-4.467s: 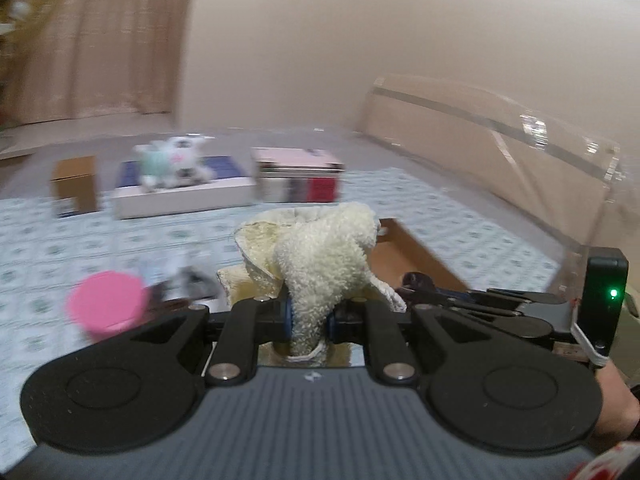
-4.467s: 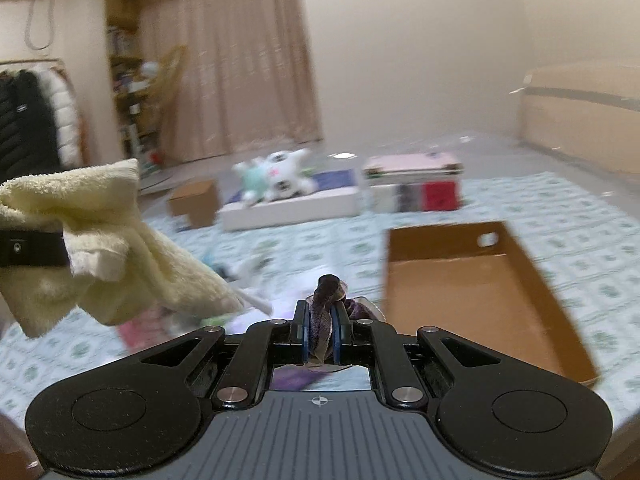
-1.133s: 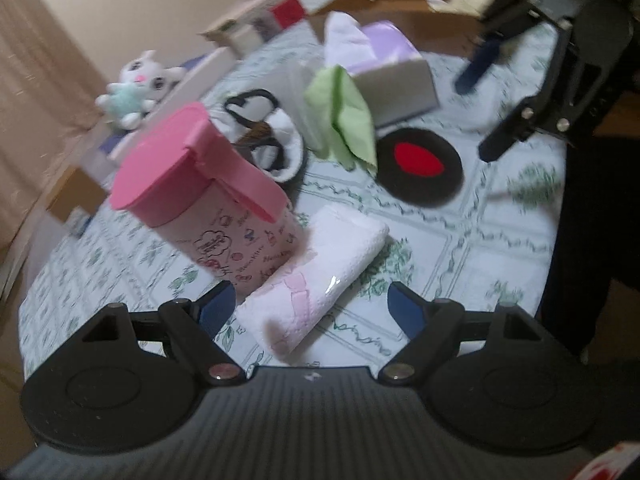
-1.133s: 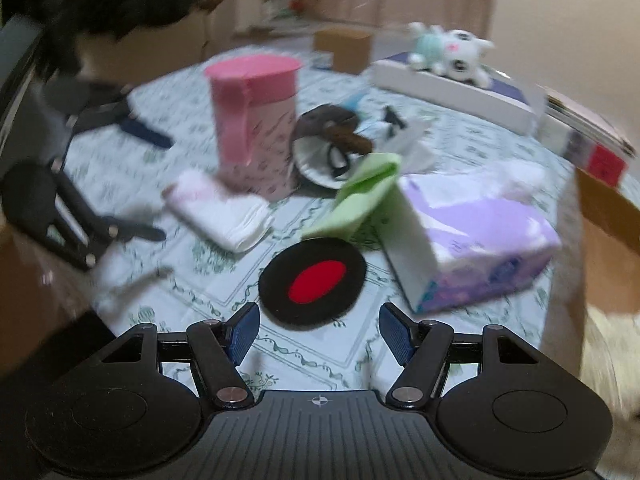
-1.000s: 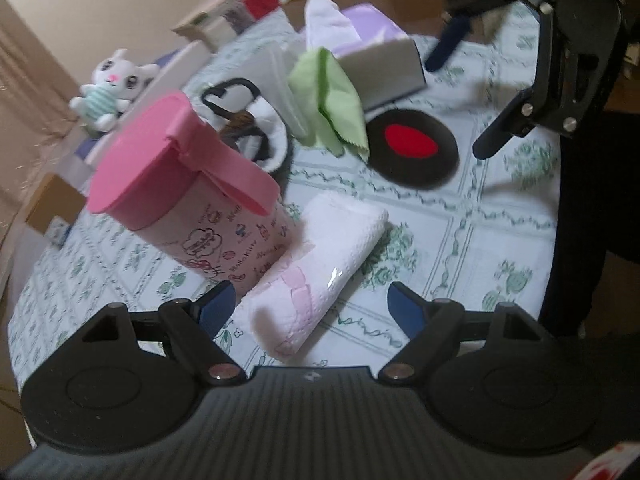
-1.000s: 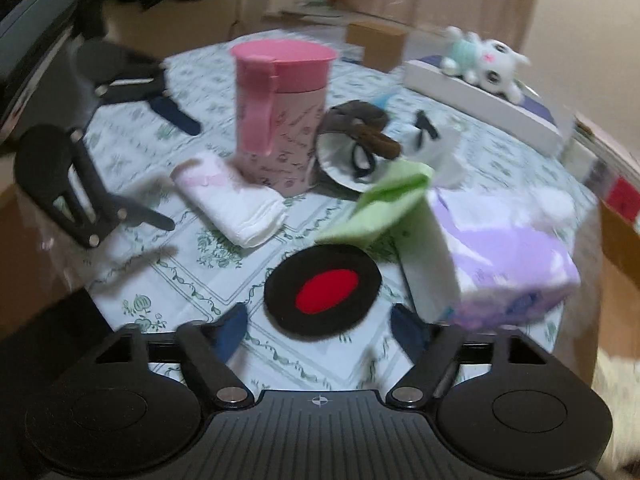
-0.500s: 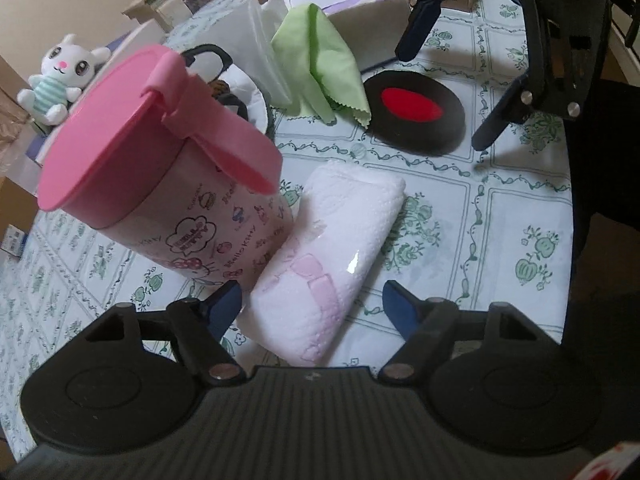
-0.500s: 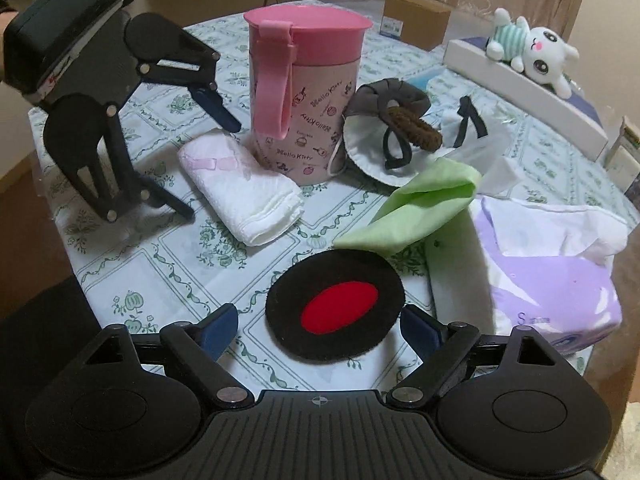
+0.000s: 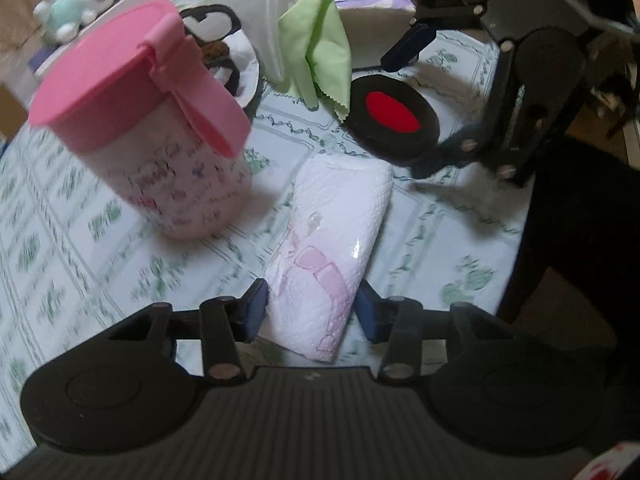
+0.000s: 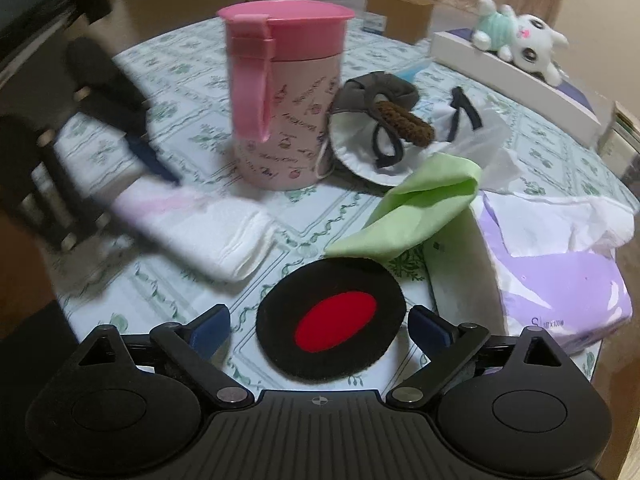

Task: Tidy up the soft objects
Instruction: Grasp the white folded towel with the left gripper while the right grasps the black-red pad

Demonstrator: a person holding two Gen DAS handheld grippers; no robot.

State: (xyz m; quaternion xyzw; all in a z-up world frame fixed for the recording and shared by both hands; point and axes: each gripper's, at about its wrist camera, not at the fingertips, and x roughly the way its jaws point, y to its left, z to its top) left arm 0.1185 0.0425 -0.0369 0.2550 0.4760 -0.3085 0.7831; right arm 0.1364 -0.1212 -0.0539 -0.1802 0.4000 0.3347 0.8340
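Note:
A folded white and pink towel (image 9: 328, 248) lies on the patterned tablecloth. My left gripper (image 9: 310, 308) is open, with its blue pads on either side of the towel's near end. The towel also shows, blurred, in the right wrist view (image 10: 208, 232). A round black pad with a red centre (image 10: 332, 320) lies flat between the open fingers of my right gripper (image 10: 320, 326); it also shows in the left wrist view (image 9: 392, 114). A green cloth (image 10: 416, 208) leans on a purple tissue pack (image 10: 560, 276).
A pink lidded cup (image 9: 148, 120) stands just left of the towel. A white mask with dark hair ties (image 10: 384, 136) lies behind it. A plush toy (image 10: 516, 36) lies on a white box at the back. The table edge runs close on the right in the left wrist view.
Both grippers have come down and forward. The left one's fingers now straddle the towel's end and have narrowed. The right one's fingers now flank the black and red pad.

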